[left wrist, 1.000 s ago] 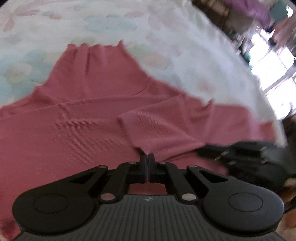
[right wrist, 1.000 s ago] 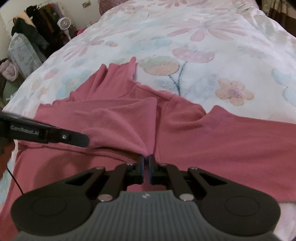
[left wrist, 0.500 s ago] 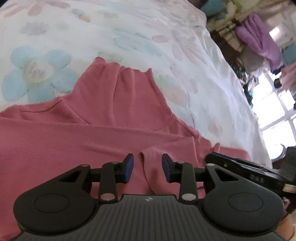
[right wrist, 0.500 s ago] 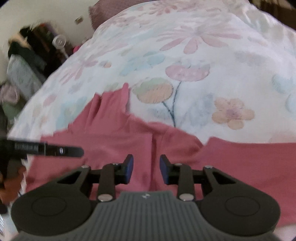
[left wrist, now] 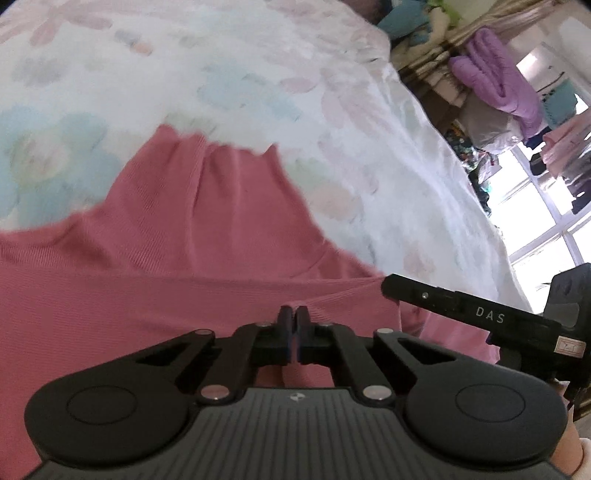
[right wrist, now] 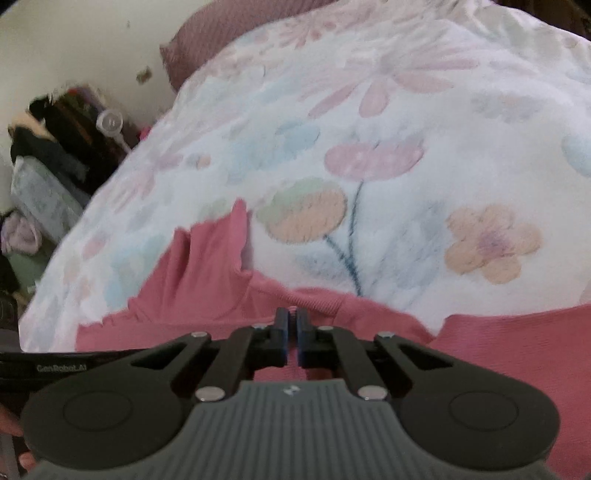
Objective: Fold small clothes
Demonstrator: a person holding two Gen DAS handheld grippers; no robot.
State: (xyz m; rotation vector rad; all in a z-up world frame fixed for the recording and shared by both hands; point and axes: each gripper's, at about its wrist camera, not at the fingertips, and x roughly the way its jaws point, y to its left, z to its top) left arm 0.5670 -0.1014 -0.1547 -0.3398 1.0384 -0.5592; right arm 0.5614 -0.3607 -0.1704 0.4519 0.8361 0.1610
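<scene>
A pink ribbed top lies spread on a floral bedspread, its high collar pointing away from me. My left gripper is shut, with a small ridge of the pink fabric pinched at its tips just below the collar. In the right wrist view the same top fills the lower part, and my right gripper is shut on a fold of it at the shoulder line. The two grippers sit close side by side: a right gripper finger shows in the left wrist view, and a left gripper finger in the right wrist view.
The bedspread stretches far beyond the top. A dusky pink pillow lies at the head of the bed. Piled clothes stand beside one side; purple garments and a bright window are past the other edge.
Both grippers were shut on the folded-in sleeves, opened half a second ago, and have shut again on fabric nearer the collar. Both views have slid towards the collar.
</scene>
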